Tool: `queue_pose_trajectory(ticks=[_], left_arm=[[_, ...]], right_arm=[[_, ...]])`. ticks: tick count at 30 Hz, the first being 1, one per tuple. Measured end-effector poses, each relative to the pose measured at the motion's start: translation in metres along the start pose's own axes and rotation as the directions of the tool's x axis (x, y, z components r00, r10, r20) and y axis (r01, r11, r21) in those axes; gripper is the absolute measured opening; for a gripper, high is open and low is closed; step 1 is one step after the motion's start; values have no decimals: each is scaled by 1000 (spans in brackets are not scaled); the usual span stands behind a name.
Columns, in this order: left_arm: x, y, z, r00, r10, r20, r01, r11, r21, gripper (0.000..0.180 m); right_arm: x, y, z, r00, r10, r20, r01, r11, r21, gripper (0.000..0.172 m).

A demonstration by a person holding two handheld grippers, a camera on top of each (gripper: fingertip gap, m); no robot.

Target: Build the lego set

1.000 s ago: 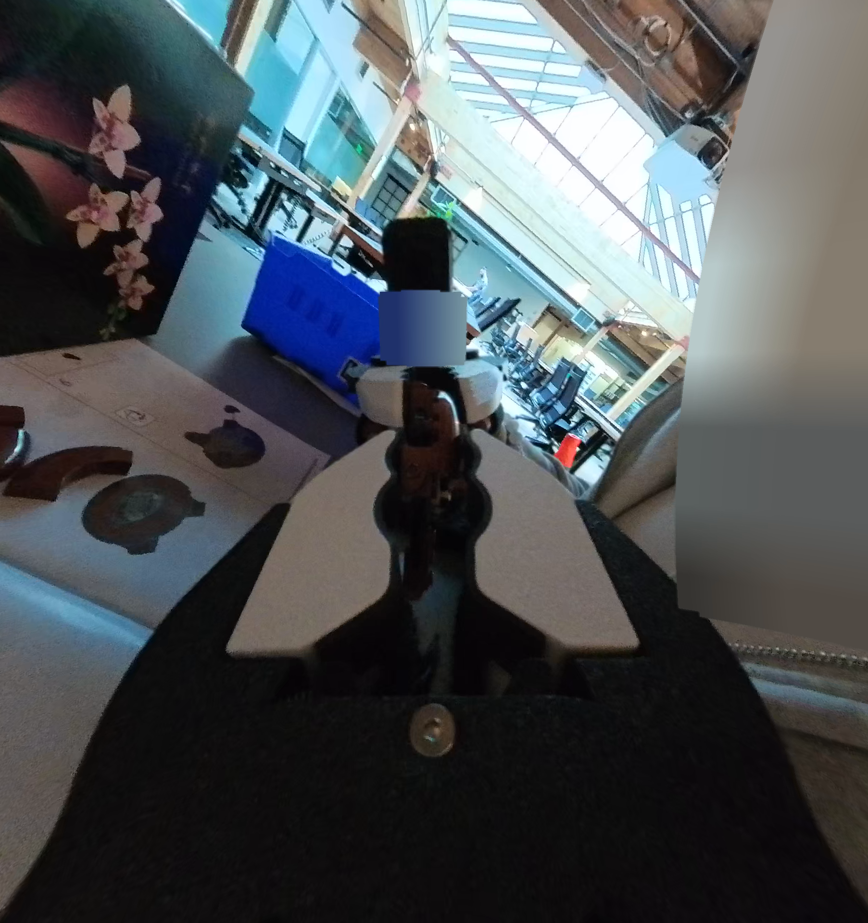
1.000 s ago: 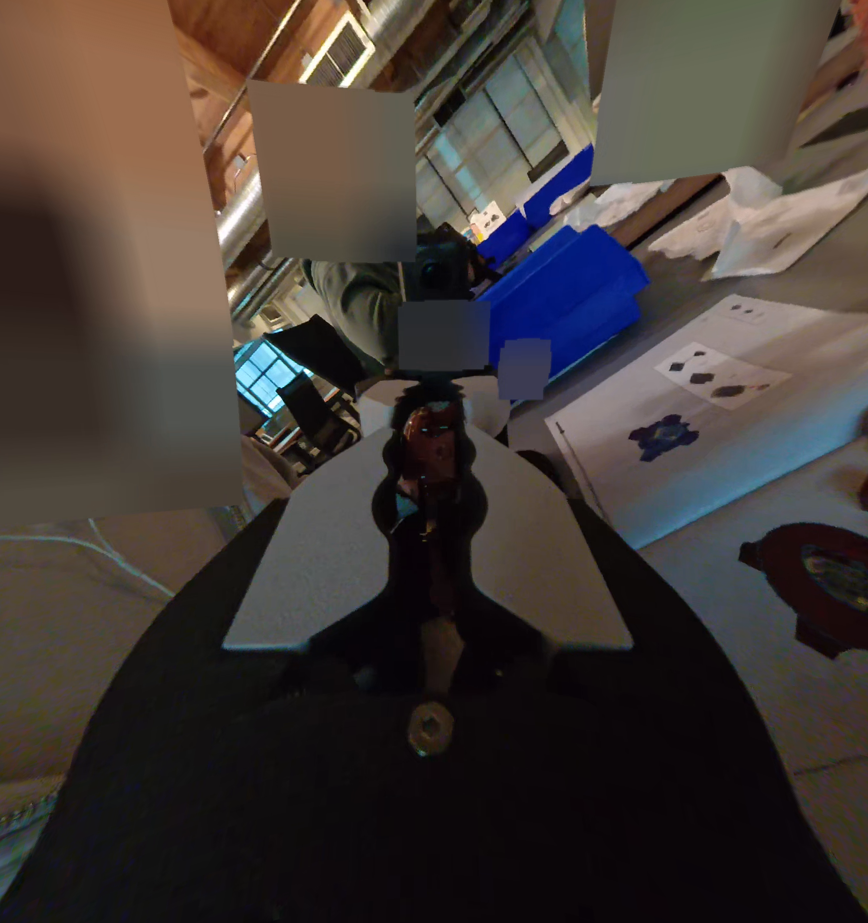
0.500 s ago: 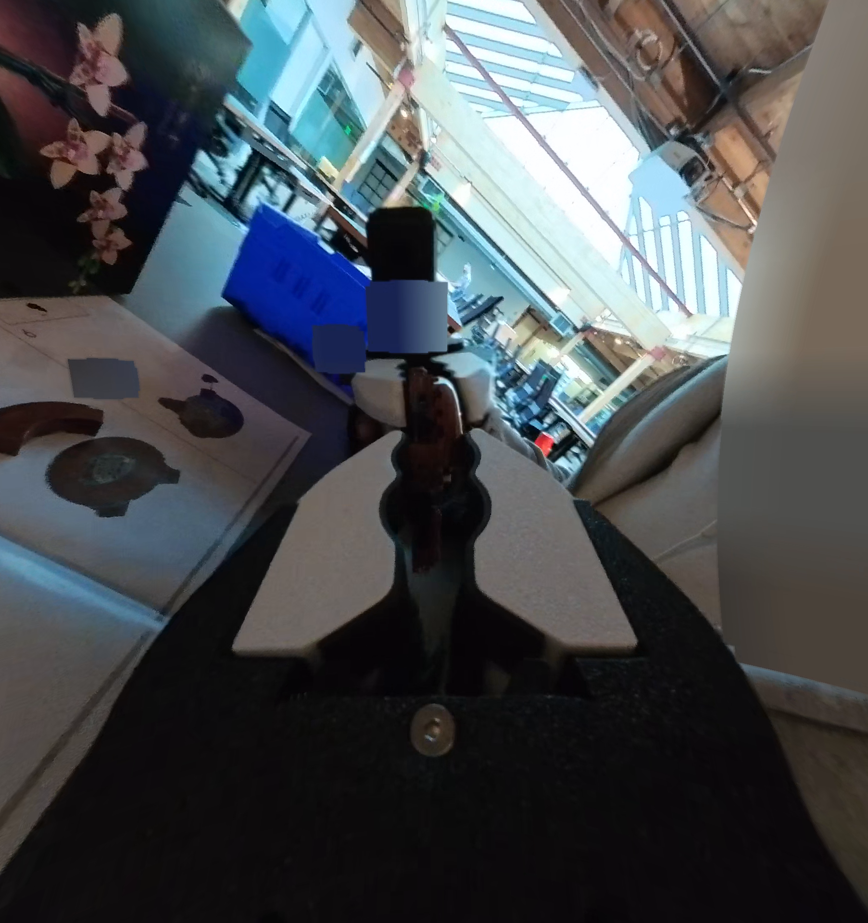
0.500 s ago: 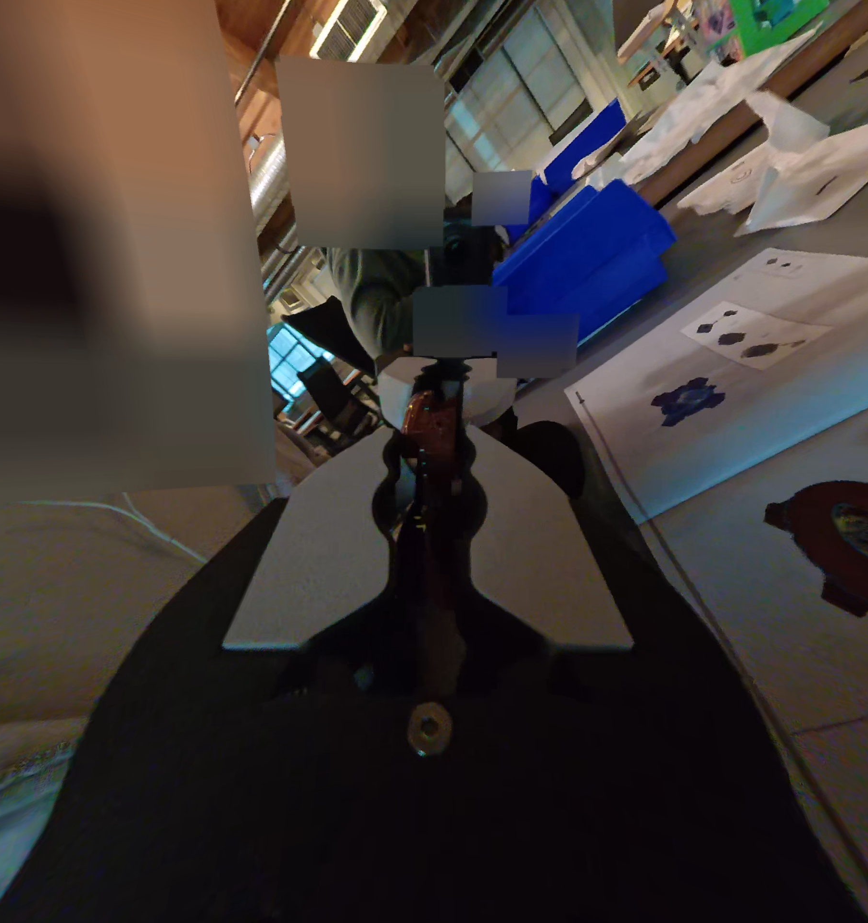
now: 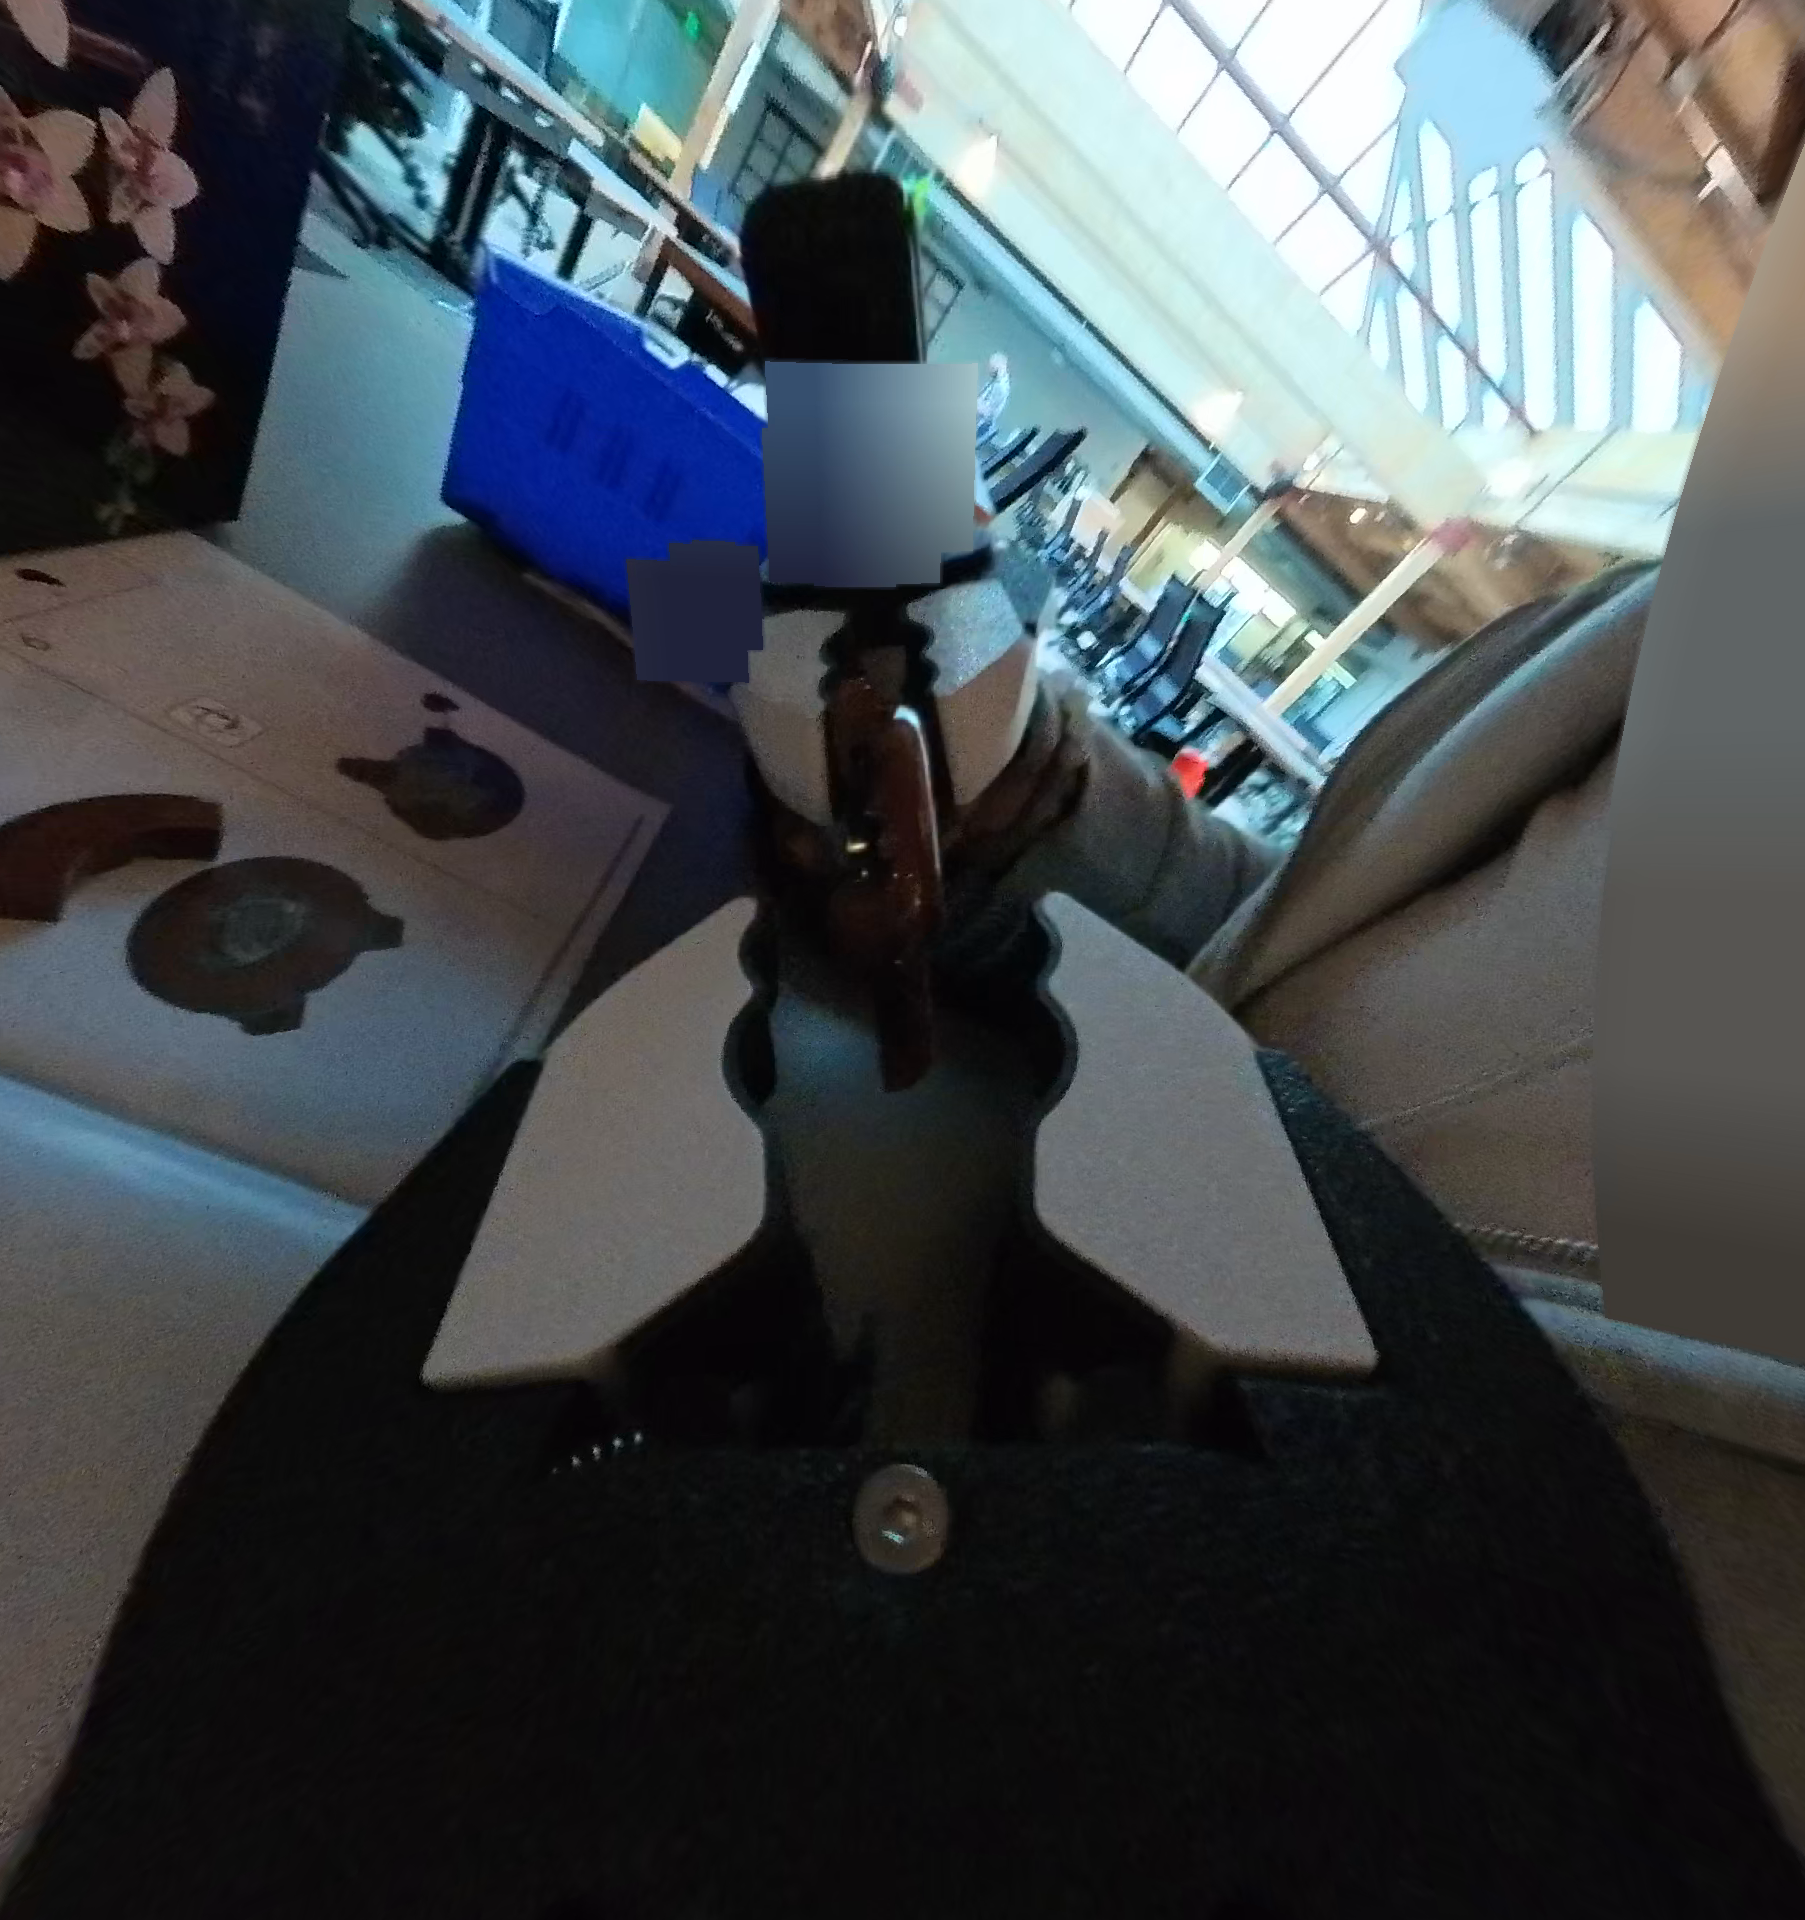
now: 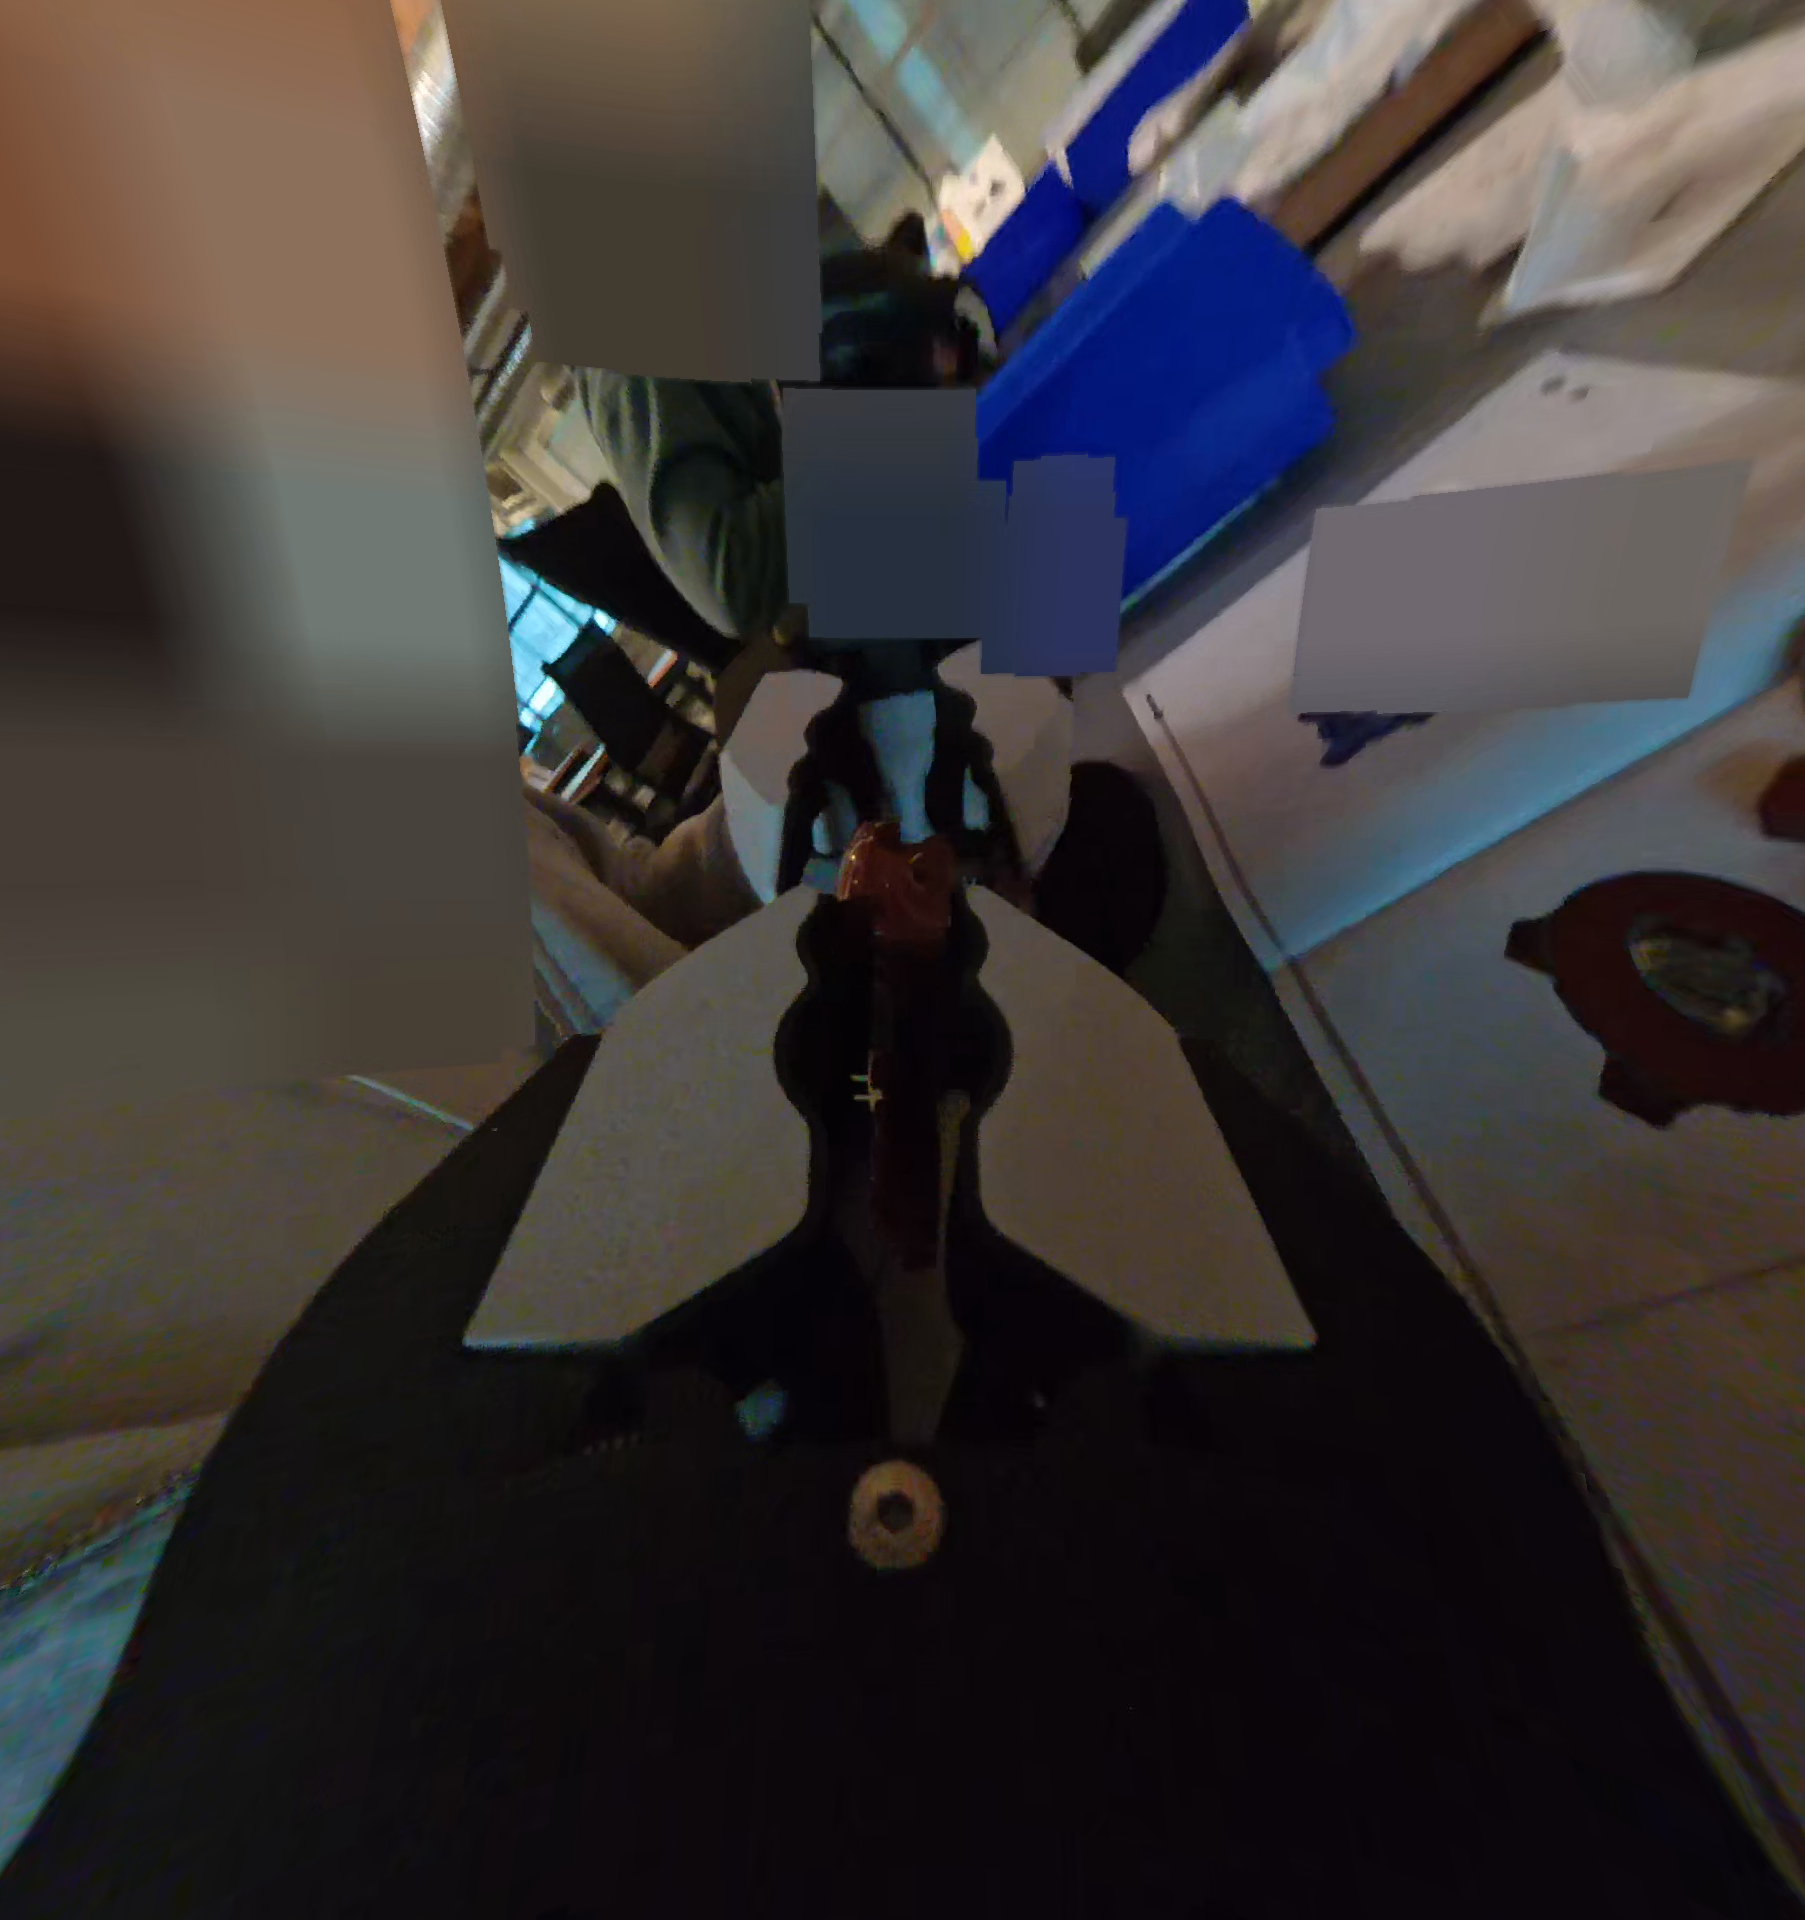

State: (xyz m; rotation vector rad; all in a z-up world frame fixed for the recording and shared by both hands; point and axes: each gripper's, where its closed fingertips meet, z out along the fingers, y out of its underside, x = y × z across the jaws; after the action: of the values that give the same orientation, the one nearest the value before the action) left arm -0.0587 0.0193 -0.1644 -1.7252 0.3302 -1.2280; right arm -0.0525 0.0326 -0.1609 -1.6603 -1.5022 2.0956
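Observation:
A glossy reddish-brown flat piece (image 5: pixel 893 862) hangs in the air between the two grippers, which face each other. My left gripper (image 5: pixel 898 914) is open: its white fingers (image 5: pixel 669 1039) stand apart from the piece with a gap on each side. My right gripper (image 6: pixel 896 914) is shut on the same brown piece (image 6: pixel 898 883). The right gripper also shows in the left wrist view (image 5: pixel 882 717), clamped on the piece's far end. In the right wrist view the left gripper (image 6: pixel 903 769) shows just beyond the piece, its jaws spread.
A white sheet (image 5: pixel 524 831) with printed dark shapes lies on the table. On it are a curved brown piece (image 5: pixel 77 852) and a round brown piece with lugs (image 6: pixel 1698 987). A blue bin (image 5: pixel 607 468) and a dark flowered box (image 5: pixel 98 260) stand behind. A person's sleeve (image 5: pixel 1168 831) is at right. Only a small space, under 4 cm, lies between the two pairs of fingers.
My left gripper was shut on the brown piece and has now opened, letting it go. My right gripper has stayed shut on the piece throughout.

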Motion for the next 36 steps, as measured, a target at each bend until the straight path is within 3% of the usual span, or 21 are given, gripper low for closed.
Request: queue_pose_trajectory(ticks=[2, 5, 7, 9, 11, 12, 15, 17, 20, 23, 26, 30, 32, 36], left_arm=[[-5, 2, 0, 999, 38, 26, -37, 999, -29, 58], [-2, 13, 6, 1000, -11, -29, 7, 988, -156, 73], [4, 15, 11, 997, -17, -78, 1, 980, -200, 64], [9, 14, 16, 991, -38, -132, 8, 976, -218, 41], [3, 19, 16, 994, -17, -111, -11, 969, -246, 28], [2, 18, 13, 995, -8, -104, -17, 971, -239, 18], [6, 5, 5, 988, -82, -129, 68, 992, -104, 18], [4, -6, -3, 982, -134, -136, 136, 991, 11, 17], [-4, -19, -11, 975, -188, -119, 205, 968, 145, 17], [-4, -28, -13, 966, -218, -140, 245, 945, 215, 17], [2, -28, -8, 963, -216, -160, 247, 945, 215, 17], [10, -29, -8, 954, -215, -209, 263, 933, 244, 38], [8, -24, -8, 958, -209, -198, 257, 932, 255, 21], [4, -21, -14, 961, -242, -131, 269, 928, 258, 21]], right_arm=[[2, 5, -1, 999, 41, -2, -41, 995, -96, 18], [0, 11, 1, 998, 70, 6, -66, 967, -248, 18], [-1, 15, 6, 998, 60, 11, -53, 942, -331, 18], [-4, 14, 13, 999, 37, 29, -24, 929, -370, 18], [-1, 13, 16, 1000, -21, 19, 27, 919, -393, 19], [0, 8, 16, 998, -58, 16, 60, 929, -365, 20], [-11, -22, 12, 996, -39, 80, 52, 985, -163, 40], [-6, -34, 5, 997, -51, 50, 53, 998, -39, 50], [-5, -34, 1, 998, -38, 45, 35, 997, 68, 50], [-4, -26, 8, 999, -15, 40, 12, 997, 73, 39], [-7, -30, 9, 998, -19, 56, 12, 992, 123, 12], [-5, -18, 12, 998, -22, 59, 15, 993, 114, 11], [-7, -16, 14, 996, -24, 86, 12, 991, 134, 11], [-1, -28, 9, 997, -68, 30, 63, 987, 147, 33]])
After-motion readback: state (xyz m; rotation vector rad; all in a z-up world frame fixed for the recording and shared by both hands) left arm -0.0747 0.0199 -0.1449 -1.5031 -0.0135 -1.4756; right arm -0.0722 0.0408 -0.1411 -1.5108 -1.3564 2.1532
